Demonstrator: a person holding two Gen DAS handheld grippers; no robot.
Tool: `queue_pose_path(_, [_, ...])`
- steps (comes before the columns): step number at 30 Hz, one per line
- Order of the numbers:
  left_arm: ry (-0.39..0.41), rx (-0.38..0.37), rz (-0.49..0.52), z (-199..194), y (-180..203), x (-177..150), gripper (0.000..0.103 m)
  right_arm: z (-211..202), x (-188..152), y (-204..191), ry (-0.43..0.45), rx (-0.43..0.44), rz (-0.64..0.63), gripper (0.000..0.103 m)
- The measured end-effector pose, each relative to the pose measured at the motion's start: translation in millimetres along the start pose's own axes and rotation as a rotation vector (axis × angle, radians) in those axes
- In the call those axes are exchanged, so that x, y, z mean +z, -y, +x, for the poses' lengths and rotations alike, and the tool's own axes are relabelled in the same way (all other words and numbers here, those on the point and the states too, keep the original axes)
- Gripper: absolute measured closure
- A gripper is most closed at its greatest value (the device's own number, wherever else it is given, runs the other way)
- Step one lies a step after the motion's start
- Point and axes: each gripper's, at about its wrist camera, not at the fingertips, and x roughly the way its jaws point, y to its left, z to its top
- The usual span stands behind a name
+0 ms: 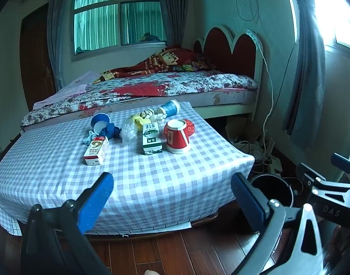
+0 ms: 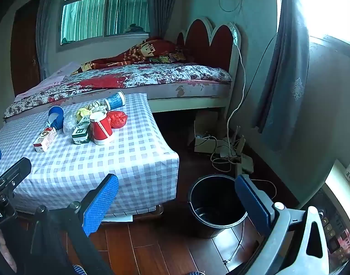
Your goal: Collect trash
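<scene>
- On the low table (image 1: 152,174) draped in a lilac-and-white checked cloth, which sits in front of a bed (image 1: 165,87) with a floral quilt and a red scalloped headboard, I see a loose cluster of trash.
- At the middle of that cluster, a green-and-white paper carton (image 1: 151,139) lies on its side; at its 3 o'clock, touching or just beside it, lies a tipped red-and-white paper cup (image 1: 176,137).
- Behind the red cup, at 1 o'clock from it, sits a crumpled red plastic bag (image 2: 117,118).
- At 9 o'clock from the green carton lies a red-and-white carton (image 1: 96,151), apart from it.
- At 11 o'clock lie a tipped blue paper cup (image 1: 100,122) and a dark blue wad (image 1: 110,131) beside it, with a clear crinkled plastic wrapper (image 1: 129,131) between them and the green carton.
- At 12 o'clock are yellow and white crumpled scraps (image 1: 145,115), and beyond them a blue patterned paper cup (image 1: 170,108) on its side near the table's far edge.
- My left gripper (image 1: 172,191) hovers over the table's near edge, its blue-padded jaws spread wide with nothing between them.
- My right gripper (image 2: 177,193) hangs off the table's right corner, jaws equally wide and empty.
- On the wooden floor at 3 o'clock from the table stands a black round plastic bucket (image 2: 217,202); it looks empty.
</scene>
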Motion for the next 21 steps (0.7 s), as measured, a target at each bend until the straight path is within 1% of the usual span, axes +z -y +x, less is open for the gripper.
queue_pose_path(16, [-0.002,-0.005,-0.002,-2.4,2.3,2.7,0.001,-1.0,-2.1,-0.9,0.001,-0.001,0.006,0.001])
queue_pose_path(21, [-0.002,-0.007,-0.001,-4.4,-0.4,-4.1,0.001,-1.8,-2.9,-0.2,0.0,-0.001,0.01,0.001])
